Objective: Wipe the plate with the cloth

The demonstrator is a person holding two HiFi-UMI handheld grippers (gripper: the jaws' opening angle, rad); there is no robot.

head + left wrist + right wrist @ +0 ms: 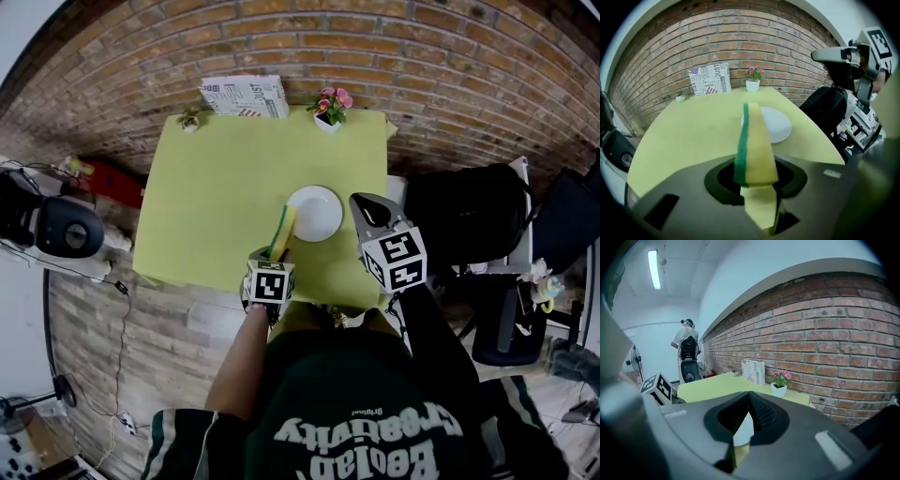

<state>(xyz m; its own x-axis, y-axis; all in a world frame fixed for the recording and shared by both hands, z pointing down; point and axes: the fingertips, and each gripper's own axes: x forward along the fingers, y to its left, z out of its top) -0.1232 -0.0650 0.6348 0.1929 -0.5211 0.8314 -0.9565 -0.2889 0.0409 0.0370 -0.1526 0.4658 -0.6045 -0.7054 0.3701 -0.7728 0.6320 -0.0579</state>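
A white plate [316, 214] lies on the yellow-green table [225, 187], close to its near edge. My left gripper [277, 255] is shut on a yellow cloth with a green edge [282, 232], which sticks out forward and reaches the plate's left rim. In the left gripper view the cloth [754, 140] stands on edge between the jaws [757, 183], with the plate [780, 125] just behind and to its right. My right gripper [364, 202] hovers by the plate's right rim, with its tips together and nothing held. A sliver of plate [742, 432] shows below its tips [749, 397].
A potted pink flower [328, 108], a printed box [244, 97] and a small plant [190, 119] stand along the table's far edge by the brick wall. A black bag on a chair [469, 216] sits right of the table, and a dark machine [56, 230] stands to the left.
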